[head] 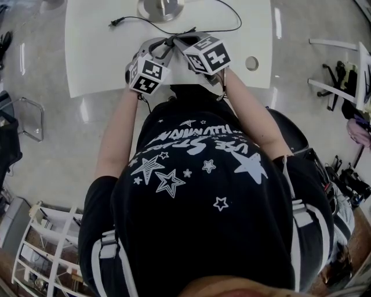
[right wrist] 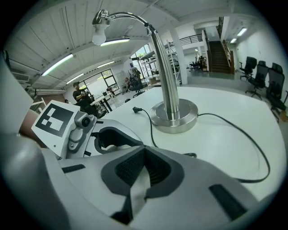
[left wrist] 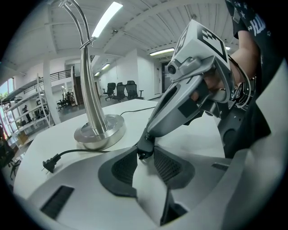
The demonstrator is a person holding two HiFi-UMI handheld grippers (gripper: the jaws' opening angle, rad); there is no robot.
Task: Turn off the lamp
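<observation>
A silver lamp with a round base stands at the table's far side; its bulb hangs from the curved neck. The black cord crosses the table, and its plug lies loose. Both grippers meet over the cord in front of me. In the left gripper view the left gripper has its jaws partly apart, with the pads closed round a small dark switch piece on the cord. The right gripper has its tips together and touches that same spot from above.
The white table has a round cable hole at its right. A chair frame stands left of me, white shelving sits behind, and cables and gear are on the right. Office chairs stand beyond the table.
</observation>
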